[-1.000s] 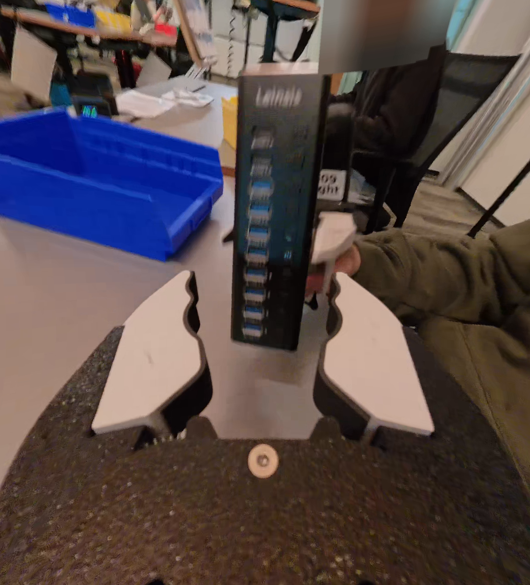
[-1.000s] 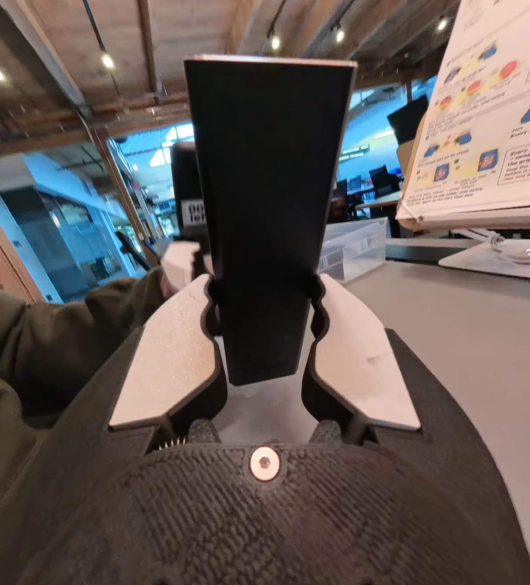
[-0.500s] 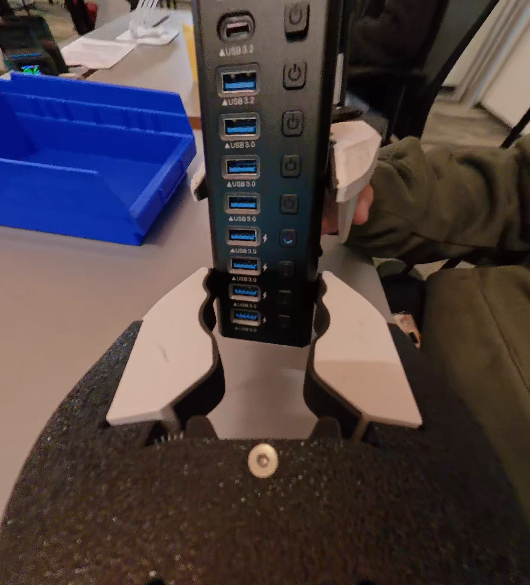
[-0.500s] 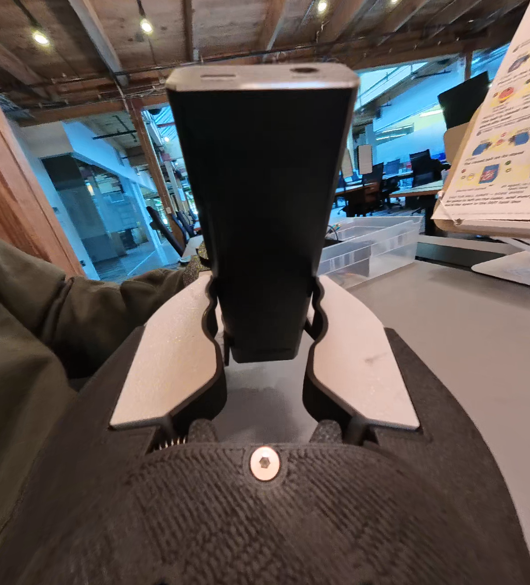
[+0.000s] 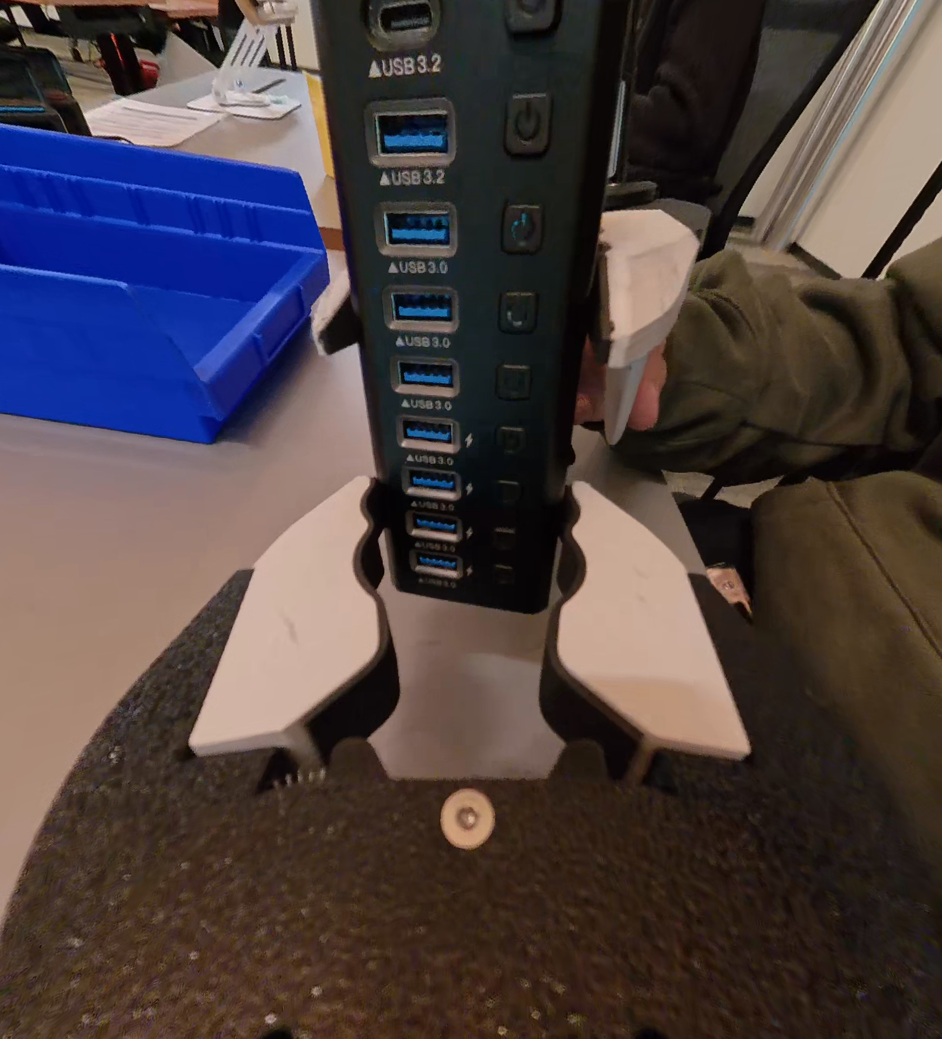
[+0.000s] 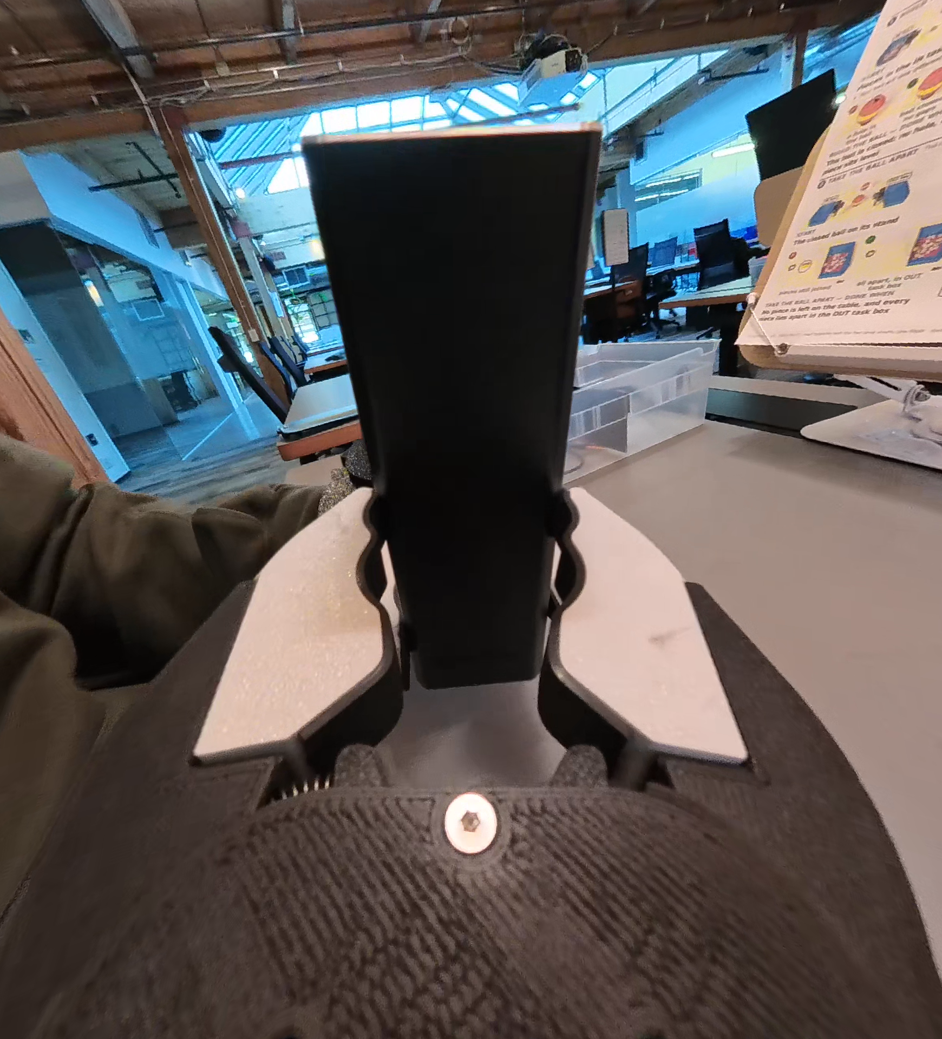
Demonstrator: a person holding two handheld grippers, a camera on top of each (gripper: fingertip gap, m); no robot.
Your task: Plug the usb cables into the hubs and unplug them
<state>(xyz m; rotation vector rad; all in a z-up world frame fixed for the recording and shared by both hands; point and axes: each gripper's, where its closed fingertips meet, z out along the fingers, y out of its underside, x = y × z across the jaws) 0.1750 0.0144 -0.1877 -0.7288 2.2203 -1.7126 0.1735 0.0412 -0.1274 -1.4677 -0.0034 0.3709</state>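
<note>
A black multi-port USB hub (image 5: 457, 281) stands upright over the grey table (image 5: 92, 534), its row of blue ports facing the left wrist view. My left gripper (image 5: 469, 495) is shut on the hub's lower end, with both fingers against its sides. The right wrist view shows the hub's plain black back (image 6: 457, 365). My right gripper (image 6: 466, 500) is shut on the hub from the opposite side. Its white fingers (image 5: 640, 292) show higher up the hub in the left wrist view. All visible ports are empty. No USB cable is in view.
A blue plastic bin (image 5: 120, 315) sits on the table left of the hub, with papers (image 5: 154, 121) behind it. A clear plastic bin (image 6: 637, 393) and an instruction sheet on a stand (image 6: 879, 197) are at the back right. An olive sleeve (image 5: 795, 365) is beside the hub.
My left gripper, open and short of the hub a second ago, has moved in and closed on its lower end. My right gripper has kept its hold throughout.
</note>
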